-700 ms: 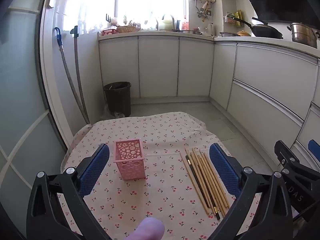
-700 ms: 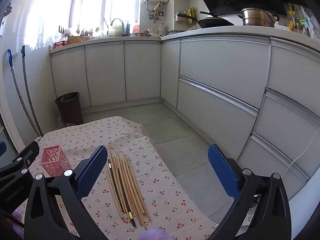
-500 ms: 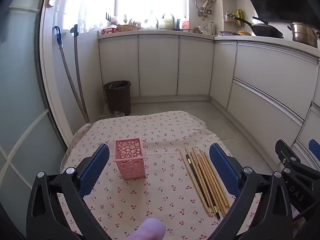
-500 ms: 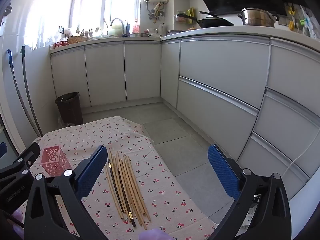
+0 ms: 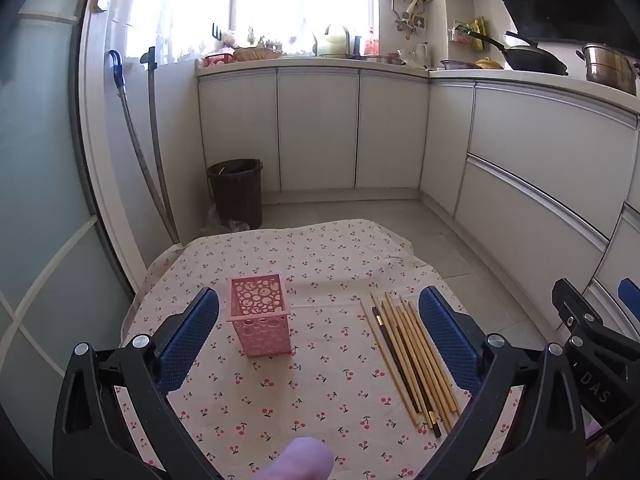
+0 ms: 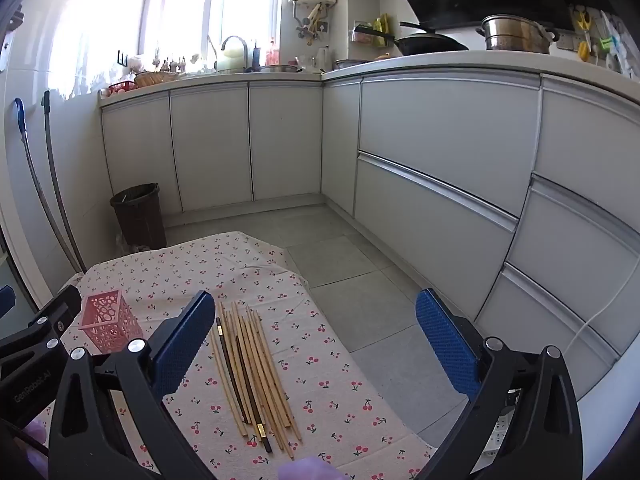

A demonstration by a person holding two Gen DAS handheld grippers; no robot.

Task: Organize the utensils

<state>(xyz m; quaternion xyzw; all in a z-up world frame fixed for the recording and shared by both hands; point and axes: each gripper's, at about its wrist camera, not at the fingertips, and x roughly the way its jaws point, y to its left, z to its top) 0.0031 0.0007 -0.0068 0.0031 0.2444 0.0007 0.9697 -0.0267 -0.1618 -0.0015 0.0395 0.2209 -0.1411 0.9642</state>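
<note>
Chopsticks (image 5: 412,360) lie in a bundle on the cherry cloth (image 5: 320,400), well apart from the upright pink holder (image 5: 260,326). Jaws of left gripper (image 5: 319,332) and right gripper (image 6: 316,340) are wide open, holding nothing.

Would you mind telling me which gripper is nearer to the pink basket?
Left. The left gripper is open with the pink basket just ahead, by its left finger. The right gripper is further right, over the cloth edge, chopsticks between it and the basket.

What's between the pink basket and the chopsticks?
Nothing, only bare cherry-print cloth between the pink basket and the chopsticks, seen in the left wrist view.
</note>
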